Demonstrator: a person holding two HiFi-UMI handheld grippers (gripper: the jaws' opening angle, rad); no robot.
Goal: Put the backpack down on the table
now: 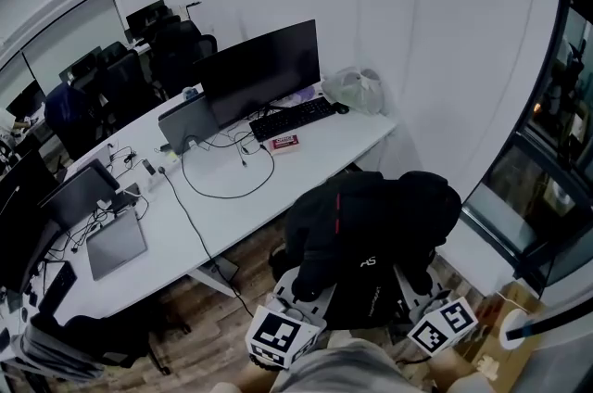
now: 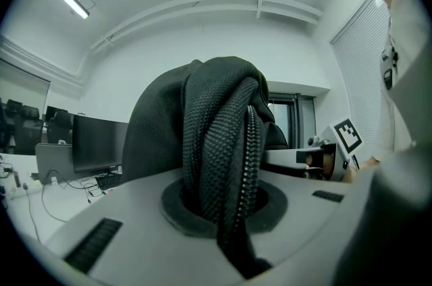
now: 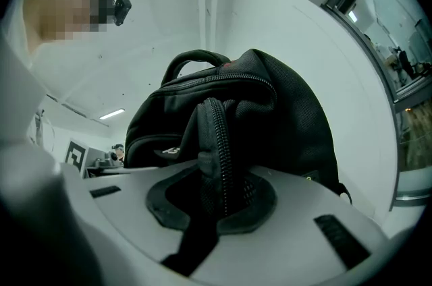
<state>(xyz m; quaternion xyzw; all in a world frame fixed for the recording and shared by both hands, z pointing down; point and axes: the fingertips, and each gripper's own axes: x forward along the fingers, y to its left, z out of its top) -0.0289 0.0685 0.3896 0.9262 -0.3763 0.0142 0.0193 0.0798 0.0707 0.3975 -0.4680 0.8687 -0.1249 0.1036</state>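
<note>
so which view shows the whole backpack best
The head view: the whole backpack shows, held beside the table by the left gripper and right gripper. The left gripper view shows only a pinched mesh-and-zip fold; the right gripper view shows one side and the top handle.

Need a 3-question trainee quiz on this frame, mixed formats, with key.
1. True or false: the backpack already rests on the white table.
2. Left claw and right claw: which grips the backpack? A) left only B) right only C) both
3. Fill in: on the table, the keyboard lies in front of the ____.
Key: 1 false, it is held off the table's near edge; 2 C; 3 monitor.
</note>
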